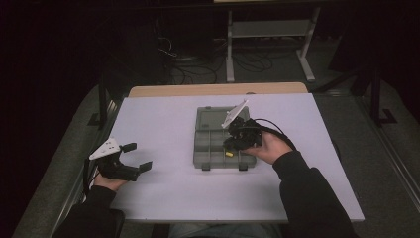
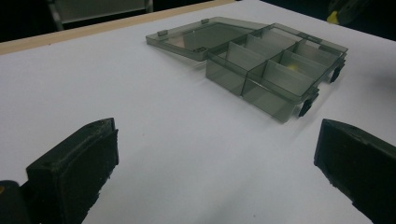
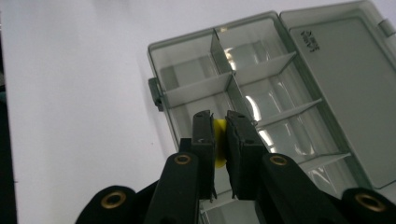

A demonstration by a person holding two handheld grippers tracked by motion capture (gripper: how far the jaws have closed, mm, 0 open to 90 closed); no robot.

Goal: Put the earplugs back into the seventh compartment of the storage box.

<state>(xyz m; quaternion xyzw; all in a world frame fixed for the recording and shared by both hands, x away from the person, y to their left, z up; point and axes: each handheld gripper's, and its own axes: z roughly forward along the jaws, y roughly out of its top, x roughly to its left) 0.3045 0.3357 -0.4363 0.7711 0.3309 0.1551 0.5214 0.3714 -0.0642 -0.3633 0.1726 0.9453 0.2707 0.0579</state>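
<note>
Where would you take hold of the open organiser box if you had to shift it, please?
Grip the organiser box by its near side wall, coming in level from the left, where the open left hand-held gripper waits. That thin upright wall is free; the flat lid lies opened behind.

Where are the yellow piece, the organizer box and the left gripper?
yellow piece (image 3: pixel 219 140), right gripper view, strip between the jaws
organizer box (image 1: pixel 199 148), high view, left wall
left gripper (image 1: pixel 140 156), high view, between fingertips

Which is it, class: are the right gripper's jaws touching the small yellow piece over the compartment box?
Touching. In the right gripper view both pads of the right gripper press the yellow piece between them.
</note>
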